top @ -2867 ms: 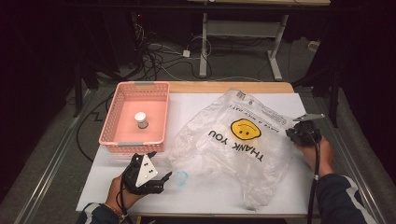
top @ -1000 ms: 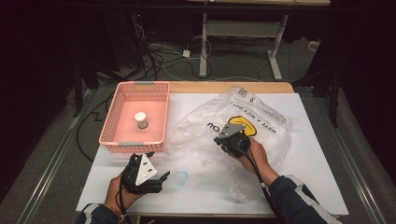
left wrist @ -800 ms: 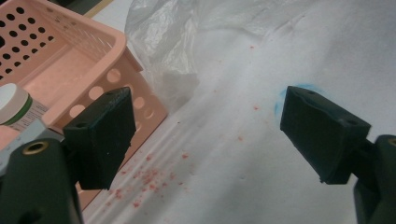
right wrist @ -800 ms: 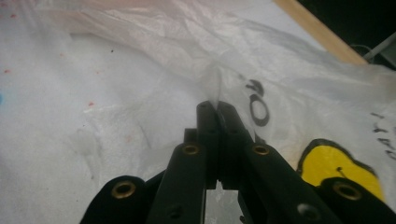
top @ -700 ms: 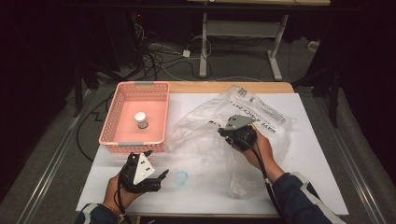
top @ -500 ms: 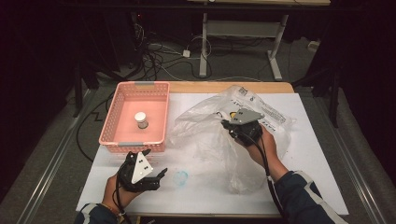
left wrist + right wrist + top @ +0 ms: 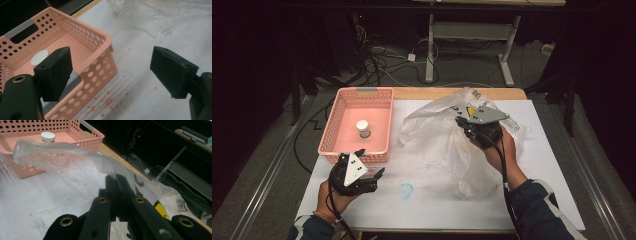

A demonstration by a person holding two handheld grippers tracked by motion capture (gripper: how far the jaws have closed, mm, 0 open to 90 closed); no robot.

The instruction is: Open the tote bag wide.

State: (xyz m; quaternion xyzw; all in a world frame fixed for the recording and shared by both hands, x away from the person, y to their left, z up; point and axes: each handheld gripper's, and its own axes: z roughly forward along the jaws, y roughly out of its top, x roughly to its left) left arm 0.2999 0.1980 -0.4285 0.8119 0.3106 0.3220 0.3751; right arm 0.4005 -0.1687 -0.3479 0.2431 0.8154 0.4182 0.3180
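Above the table, the right gripper [image 7: 464,122] pinches the plastic bag [image 7: 447,150] — left gripper [image 7: 372,172] gapes, empty.

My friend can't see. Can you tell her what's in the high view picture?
The right gripper pinches a clear plastic bag and lifts it off a white table. The left gripper waits open beside a pink basket holding a small jar.

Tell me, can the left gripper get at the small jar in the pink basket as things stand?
Probably yes: the left gripper is open beside the pink basket, and the small jar stands uncovered inside, with only the low wall between.
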